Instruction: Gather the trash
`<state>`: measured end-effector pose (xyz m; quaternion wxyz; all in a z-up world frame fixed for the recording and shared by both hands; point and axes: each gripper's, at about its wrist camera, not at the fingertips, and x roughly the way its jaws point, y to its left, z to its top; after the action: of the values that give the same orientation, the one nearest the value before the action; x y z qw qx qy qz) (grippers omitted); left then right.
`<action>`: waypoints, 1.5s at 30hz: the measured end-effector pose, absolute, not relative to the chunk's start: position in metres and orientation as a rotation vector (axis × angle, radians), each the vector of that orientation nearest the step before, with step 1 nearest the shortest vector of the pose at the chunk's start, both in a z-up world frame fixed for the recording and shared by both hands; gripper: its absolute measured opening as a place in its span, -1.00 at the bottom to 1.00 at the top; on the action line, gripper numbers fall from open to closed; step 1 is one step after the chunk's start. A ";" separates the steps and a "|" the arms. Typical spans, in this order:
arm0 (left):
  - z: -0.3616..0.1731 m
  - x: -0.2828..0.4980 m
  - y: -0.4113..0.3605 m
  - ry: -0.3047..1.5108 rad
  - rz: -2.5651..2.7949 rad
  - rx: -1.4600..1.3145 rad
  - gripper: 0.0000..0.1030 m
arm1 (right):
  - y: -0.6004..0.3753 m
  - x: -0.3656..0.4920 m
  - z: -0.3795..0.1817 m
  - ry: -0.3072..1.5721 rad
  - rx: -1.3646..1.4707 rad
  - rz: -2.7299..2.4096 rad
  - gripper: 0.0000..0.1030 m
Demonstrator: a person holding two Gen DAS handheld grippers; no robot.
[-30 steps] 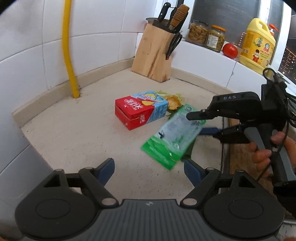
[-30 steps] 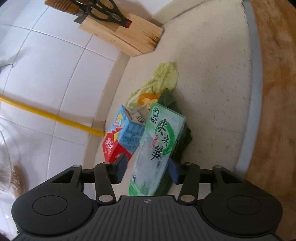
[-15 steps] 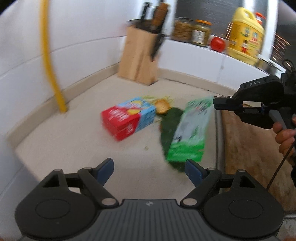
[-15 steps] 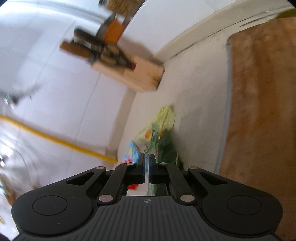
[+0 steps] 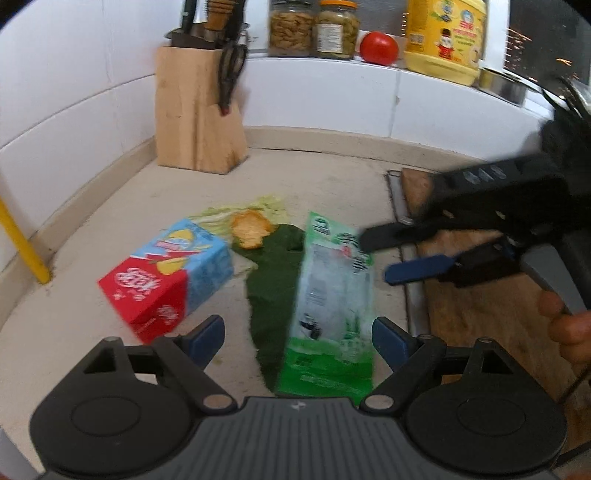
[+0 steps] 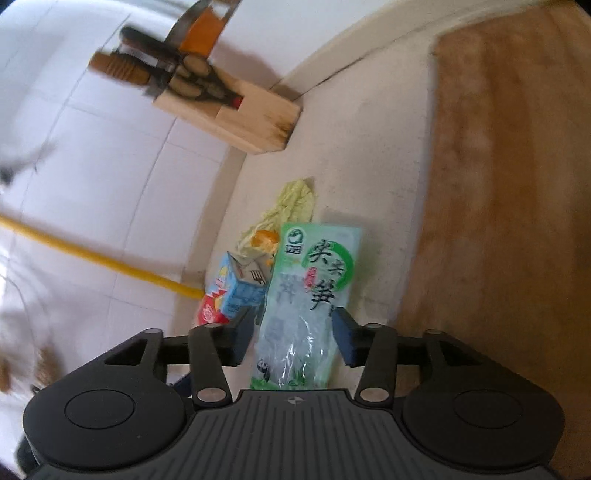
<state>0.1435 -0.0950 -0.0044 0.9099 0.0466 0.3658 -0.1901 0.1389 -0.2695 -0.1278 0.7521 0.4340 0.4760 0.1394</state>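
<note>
The flat green and clear plastic food packet (image 5: 332, 302) lies on the pale speckled stone surface (image 5: 92, 332), its lower end between the spread blue-padded fingers of the left gripper (image 5: 297, 334), whose jaws stand released and touch nothing. The right gripper (image 6: 293, 330) has just been opening its jaws; the packet (image 6: 306, 314) sits between the 2 pads, and in the right wrist view they stand clear of it on both sides, so it looks let go rather than grasped. From the left wrist view that same gripper (image 5: 376, 254) reaches in from the right, its fingertips at the packet's top edge, with a person's fingers (image 5: 565, 325) on its grey handle.

Partly under the packet lies 1 dark green leaf (image 5: 273, 266). Just beyond it are 1 orange peel scrap (image 5: 249, 229) and a pale crinkled cabbage leaf (image 5: 266, 203). To the left, just beside the dark leaf, lies 1 red and blue cardboard drink carton (image 5: 170, 277) on its side.

Right of the packet a wooden cutting board (image 5: 498, 314) lies on the surface. Farther back, in the corner of the white tiled wall, stands 1 pale wooden knife block (image 5: 195, 122) holding knives and black-handled scissors. On the ledge above are 2 glass jars (image 5: 314, 27), 1 red tomato (image 5: 378, 48) and 1 yellow plastic jug (image 5: 443, 37). A yellow pipe (image 5: 22, 240) runs down the wall at the left.
</note>
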 end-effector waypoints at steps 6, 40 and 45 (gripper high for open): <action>-0.012 0.142 -0.108 0.791 -0.495 0.045 0.61 | -0.245 0.153 -0.119 1.081 0.862 0.310 0.53; -0.021 0.138 -0.119 0.735 -0.746 0.054 0.43 | -0.220 0.181 -0.124 1.293 0.671 0.374 0.00; -0.017 0.142 -0.096 0.736 -0.687 0.038 0.45 | -0.244 0.173 -0.126 1.261 0.760 0.353 -0.54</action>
<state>0.1421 -0.0961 -0.0165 0.8757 0.0183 0.3528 -0.3292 0.1729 -0.2436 -0.1259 0.7267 0.3449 0.5721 0.1602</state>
